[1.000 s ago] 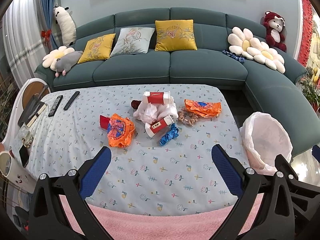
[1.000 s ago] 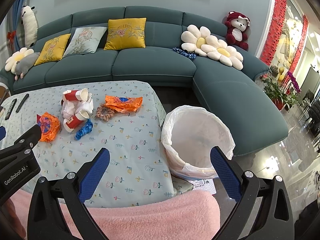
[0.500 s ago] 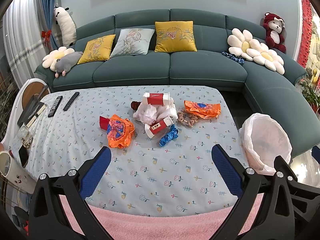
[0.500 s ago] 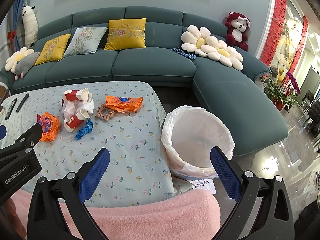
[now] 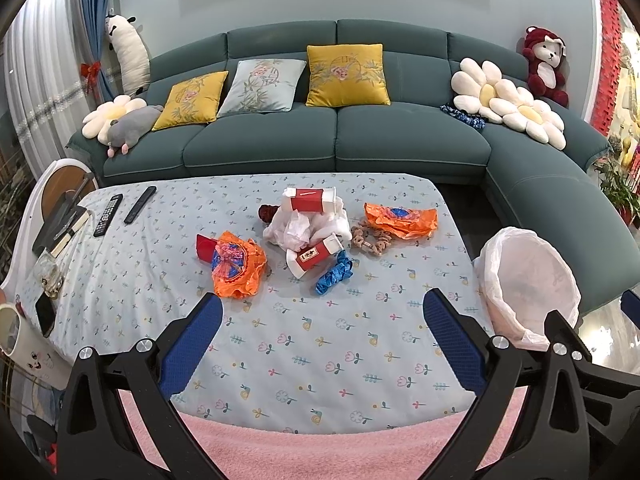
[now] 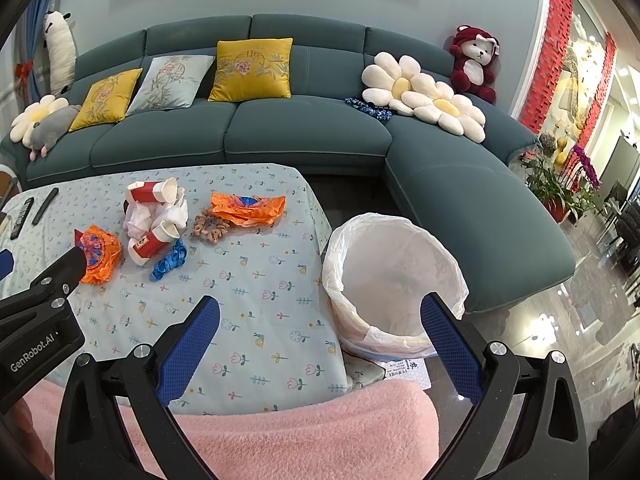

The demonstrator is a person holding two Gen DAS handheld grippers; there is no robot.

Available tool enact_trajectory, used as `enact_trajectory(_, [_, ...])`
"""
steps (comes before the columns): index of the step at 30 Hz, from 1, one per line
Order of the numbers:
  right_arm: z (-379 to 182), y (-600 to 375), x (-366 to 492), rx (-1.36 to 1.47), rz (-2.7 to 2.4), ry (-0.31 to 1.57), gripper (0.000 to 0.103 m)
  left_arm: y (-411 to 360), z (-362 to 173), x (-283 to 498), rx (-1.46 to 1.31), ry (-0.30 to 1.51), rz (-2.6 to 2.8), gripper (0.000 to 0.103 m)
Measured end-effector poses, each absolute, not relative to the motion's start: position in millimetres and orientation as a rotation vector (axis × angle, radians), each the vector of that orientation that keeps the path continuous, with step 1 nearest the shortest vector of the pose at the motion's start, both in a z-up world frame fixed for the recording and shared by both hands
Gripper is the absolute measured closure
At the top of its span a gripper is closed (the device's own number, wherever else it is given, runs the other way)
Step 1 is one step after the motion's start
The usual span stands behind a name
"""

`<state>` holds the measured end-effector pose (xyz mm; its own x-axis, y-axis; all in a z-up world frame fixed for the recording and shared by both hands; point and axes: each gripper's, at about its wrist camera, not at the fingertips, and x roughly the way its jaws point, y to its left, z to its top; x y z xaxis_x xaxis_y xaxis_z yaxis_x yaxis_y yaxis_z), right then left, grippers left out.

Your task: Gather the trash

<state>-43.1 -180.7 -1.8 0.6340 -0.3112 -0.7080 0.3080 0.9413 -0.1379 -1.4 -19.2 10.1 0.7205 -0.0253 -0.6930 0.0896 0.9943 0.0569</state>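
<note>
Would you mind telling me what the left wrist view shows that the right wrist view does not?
Only the left wrist view shows the mug, the phone and the books at the table's left end. Only the right wrist view shows the orchid and the glossy floor beyond the sofa. Both show the trash pile, the lined bin, the remotes and open, empty fingers.

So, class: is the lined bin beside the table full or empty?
Empty, as far as shown: the bin shows only its white liner inside, no trash.
</note>
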Motion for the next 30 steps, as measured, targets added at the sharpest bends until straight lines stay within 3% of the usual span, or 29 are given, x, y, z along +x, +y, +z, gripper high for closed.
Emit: enact_trajectory(30, [7.3,-185.4,-43.7,0.001,-0.373,0.797,0.007,-13.1,10.0,-8.4,0.063,0.753,-0.085,0.007])
